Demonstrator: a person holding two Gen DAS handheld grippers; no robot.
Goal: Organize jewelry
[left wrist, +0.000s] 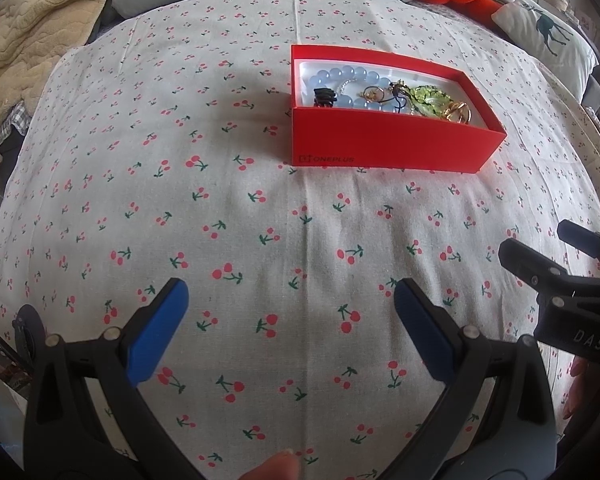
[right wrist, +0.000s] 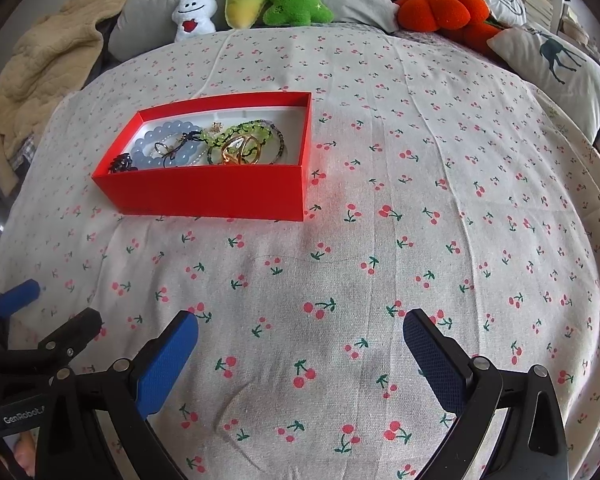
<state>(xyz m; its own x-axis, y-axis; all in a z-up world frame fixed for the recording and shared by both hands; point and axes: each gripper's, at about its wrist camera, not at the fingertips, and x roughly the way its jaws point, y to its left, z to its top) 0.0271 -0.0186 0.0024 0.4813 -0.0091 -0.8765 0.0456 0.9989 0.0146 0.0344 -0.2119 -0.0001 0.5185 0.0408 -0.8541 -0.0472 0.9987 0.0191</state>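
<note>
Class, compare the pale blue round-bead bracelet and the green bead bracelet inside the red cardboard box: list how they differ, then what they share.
Colour: the pale blue round-bead bracelet is milky blue; the green bead bracelet is translucent yellow-green.
Bead size: the blue one's beads look clearly larger than the green one's.
Position: in the right wrist view the blue one lies toward the left end of the red cardboard box, the green one nearer the middle.
Shared: both are beaded loops lying among other jewelry.

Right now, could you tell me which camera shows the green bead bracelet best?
The right wrist view: the green bead bracelet lies unobstructed inside the red box. In the left wrist view it appears smaller and partly behind the box's near wall.
</note>
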